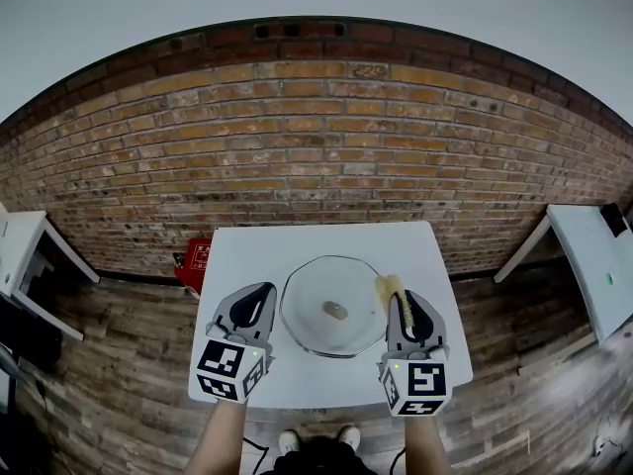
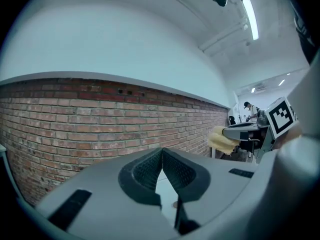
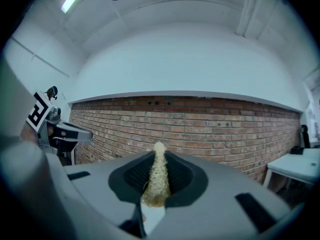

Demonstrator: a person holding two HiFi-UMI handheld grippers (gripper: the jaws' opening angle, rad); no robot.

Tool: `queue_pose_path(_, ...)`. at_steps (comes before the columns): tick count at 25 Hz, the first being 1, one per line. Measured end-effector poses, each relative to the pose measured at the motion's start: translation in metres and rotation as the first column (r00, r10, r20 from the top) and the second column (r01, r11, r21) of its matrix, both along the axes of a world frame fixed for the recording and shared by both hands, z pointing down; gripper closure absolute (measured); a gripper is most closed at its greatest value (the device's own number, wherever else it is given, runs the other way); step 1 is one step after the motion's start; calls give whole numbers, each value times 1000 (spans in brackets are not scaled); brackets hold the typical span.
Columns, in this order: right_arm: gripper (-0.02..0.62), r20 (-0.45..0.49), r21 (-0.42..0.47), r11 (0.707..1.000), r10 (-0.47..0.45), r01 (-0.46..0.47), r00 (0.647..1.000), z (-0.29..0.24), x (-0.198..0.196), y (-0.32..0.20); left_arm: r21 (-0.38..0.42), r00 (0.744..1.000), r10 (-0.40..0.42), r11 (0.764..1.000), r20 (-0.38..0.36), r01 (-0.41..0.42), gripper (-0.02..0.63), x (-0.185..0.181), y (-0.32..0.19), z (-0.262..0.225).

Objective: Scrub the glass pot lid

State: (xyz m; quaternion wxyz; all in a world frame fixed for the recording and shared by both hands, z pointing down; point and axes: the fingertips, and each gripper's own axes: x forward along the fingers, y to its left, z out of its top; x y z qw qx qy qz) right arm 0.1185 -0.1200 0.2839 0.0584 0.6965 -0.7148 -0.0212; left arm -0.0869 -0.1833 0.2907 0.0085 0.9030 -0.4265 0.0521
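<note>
The glass pot lid (image 1: pixel 331 305) lies flat in the middle of the white table (image 1: pixel 326 240), its knob at the centre. My left gripper (image 1: pixel 259 296) hovers at the lid's left edge, shut with nothing between its pads (image 2: pixel 150 170). At the lid's right edge my right gripper (image 1: pixel 401 300) is shut on a tan loofah scrubber (image 1: pixel 394 290), whose tip sticks out past the jaws. The right gripper view shows that scrubber (image 3: pixel 156 178) squeezed between the dark pads. In the left gripper view the right gripper (image 2: pixel 240 133) shows at the right, with the yellowish scrubber (image 2: pixel 220 138).
A brick wall (image 1: pixel 316 156) runs behind the table. A red box (image 1: pixel 194 261) sits on the wooden floor by the table's far left corner. White tables stand at the far left (image 1: pixel 18 245) and far right (image 1: pixel 593 265).
</note>
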Motion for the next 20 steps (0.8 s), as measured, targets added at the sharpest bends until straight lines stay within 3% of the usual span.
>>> queue_pose_path(12, 537, 16, 6, 1000, -24, 24, 1000, 7, 3, -20, -11, 999, -27, 1000, 27, 27, 594, 6, -19, 7)
queue_pose_path(20, 537, 31, -41, 999, -20, 21, 999, 34, 9, -31, -65, 999, -22, 998, 37, 24, 594, 10, -30, 37)
